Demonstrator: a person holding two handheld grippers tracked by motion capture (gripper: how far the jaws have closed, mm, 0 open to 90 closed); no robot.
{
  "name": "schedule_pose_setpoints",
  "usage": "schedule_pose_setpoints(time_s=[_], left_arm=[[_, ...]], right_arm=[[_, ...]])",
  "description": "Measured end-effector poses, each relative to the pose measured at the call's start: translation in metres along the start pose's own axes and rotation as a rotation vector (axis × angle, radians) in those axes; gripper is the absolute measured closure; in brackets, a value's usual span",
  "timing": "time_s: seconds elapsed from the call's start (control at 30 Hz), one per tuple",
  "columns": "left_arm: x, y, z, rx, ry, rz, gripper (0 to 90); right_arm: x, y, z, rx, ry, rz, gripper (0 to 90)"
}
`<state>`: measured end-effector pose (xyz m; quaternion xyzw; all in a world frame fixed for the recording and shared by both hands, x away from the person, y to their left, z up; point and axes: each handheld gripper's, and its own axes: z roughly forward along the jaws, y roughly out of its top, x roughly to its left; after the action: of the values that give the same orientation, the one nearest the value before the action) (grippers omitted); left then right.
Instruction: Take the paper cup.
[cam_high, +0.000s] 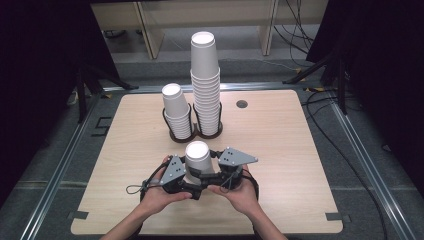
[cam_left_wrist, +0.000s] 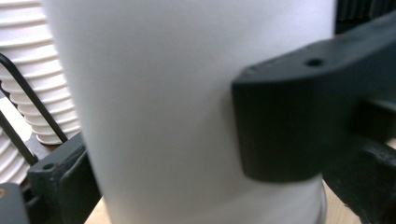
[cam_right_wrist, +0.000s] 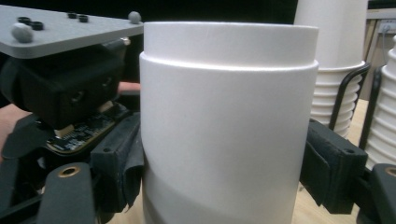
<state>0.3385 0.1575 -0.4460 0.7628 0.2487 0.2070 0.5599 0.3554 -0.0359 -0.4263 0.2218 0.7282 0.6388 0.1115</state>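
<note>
Jaws of both grippers around upright white cup (cam_high: 198, 157)

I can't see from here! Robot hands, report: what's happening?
Both grippers, left and right, shut on cup. Cup upright on table. Stacks behind, apart.

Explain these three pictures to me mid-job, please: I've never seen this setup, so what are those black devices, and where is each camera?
A person holds two hand-held black two-jaw grippers. The high view looks down from above: the left gripper and right gripper meet around one upside-down white paper cup standing on the light wooden table. Behind it, a black wire double holder carries a short stack of white paper cups and a tall stack of white paper cups. The other two pictures come from cameras riding on each gripper. In the left gripper view, the cup sits close between its jaws. In the right gripper view, padded jaws flank the cup. Both appear closed on it.
</note>
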Motion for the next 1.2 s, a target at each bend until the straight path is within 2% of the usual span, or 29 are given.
schedule_pose_setpoints(time_s=[0.03,0.07,0.13,0.17,0.23,0.3,0.37,0.43,0.5,0.57,0.6,0.63,0.67,0.73,0.77,0.87,0.93,0.97,1.03,1.1,1.2], left_arm=[[0.000,-0.001,0.001,0.000,0.000,-0.010,2.0],[0.000,-0.001,0.000,0.003,0.001,-0.004,2.6],[0.001,-0.002,0.000,0.001,-0.003,0.000,3.6],[0.001,-0.002,0.000,0.005,-0.005,0.003,4.3],[0.001,-0.002,-0.001,0.008,-0.005,0.011,6.0],[0.001,-0.003,-0.001,-0.003,-0.006,0.009,7.8],[0.001,-0.002,-0.003,0.012,-0.001,0.014,9.7],[0.001,-0.002,-0.004,0.016,0.001,0.020,11.9],[0.002,-0.002,-0.004,0.025,-0.001,0.030,13.6],[0.002,-0.003,-0.005,0.033,-0.001,0.037,14.6],[0.002,-0.003,-0.006,0.041,0.004,0.032,15.1],[0.003,-0.004,-0.005,0.029,0.002,0.024,15.4],[0.004,-0.004,-0.007,0.044,0.009,0.024,15.8],[0.007,-0.004,-0.008,0.039,0.011,0.014,16.5],[0.008,-0.004,-0.009,0.040,0.013,0.016,16.7],[0.011,-0.003,-0.012,0.058,0.016,0.026,17.2],[0.012,-0.003,-0.014,0.060,0.011,0.028,17.4],[0.013,-0.003,-0.015,0.072,0.015,0.037,17.4],[0.015,-0.002,-0.016,0.067,0.019,0.031,17.5],[0.018,-0.001,-0.019,0.079,0.024,0.045,17.7],[0.020,-0.001,-0.020,0.091,0.025,0.045,17.8]], right_arm=[[0.000,0.000,0.001,0.000,-0.002,-0.013,23.9],[0.001,-0.001,0.000,0.018,-0.007,-0.008,23.8],[0.001,-0.002,0.001,0.014,0.008,0.017,23.2],[-0.001,-0.002,0.001,-0.005,0.000,-0.005,22.8],[-0.001,-0.003,0.000,0.017,0.010,0.011,21.8],[-0.001,-0.004,0.000,0.010,0.012,0.018,20.8],[-0.003,-0.004,0.000,0.017,0.005,0.013,19.6],[-0.001,-0.004,0.000,0.023,0.025,0.055,18.3],[-0.003,-0.005,0.000,0.015,0.015,0.037,17.1],[-0.003,-0.005,-0.001,0.027,0.040,0.054,16.1],[-0.004,-0.005,-0.001,0.007,0.037,0.046,14.8],[-0.004,-0.005,-0.003,0.016,0.038,0.076,14.9],[-0.006,-0.004,-0.004,0.017,0.037,0.050,14.7],[-0.006,-0.003,-0.008,0.009,0.051,0.071,14.8],[-0.008,-0.004,-0.010,0.011,0.053,0.052,14.8],[-0.009,-0.005,-0.017,0.003,0.052,0.040,14.8],[-0.011,-0.006,-0.023,0.008,0.038,0.032,14.8],[-0.010,-0.007,-0.027,0.016,0.042,0.057,14.7],[-0.012,-0.009,-0.034,0.000,0.018,0.033,14.7],[-0.013,-0.012,-0.041,-0.008,0.013,0.050,14.7],[-0.014,-0.015,-0.048,-0.013,-0.013,0.041,14.7]])
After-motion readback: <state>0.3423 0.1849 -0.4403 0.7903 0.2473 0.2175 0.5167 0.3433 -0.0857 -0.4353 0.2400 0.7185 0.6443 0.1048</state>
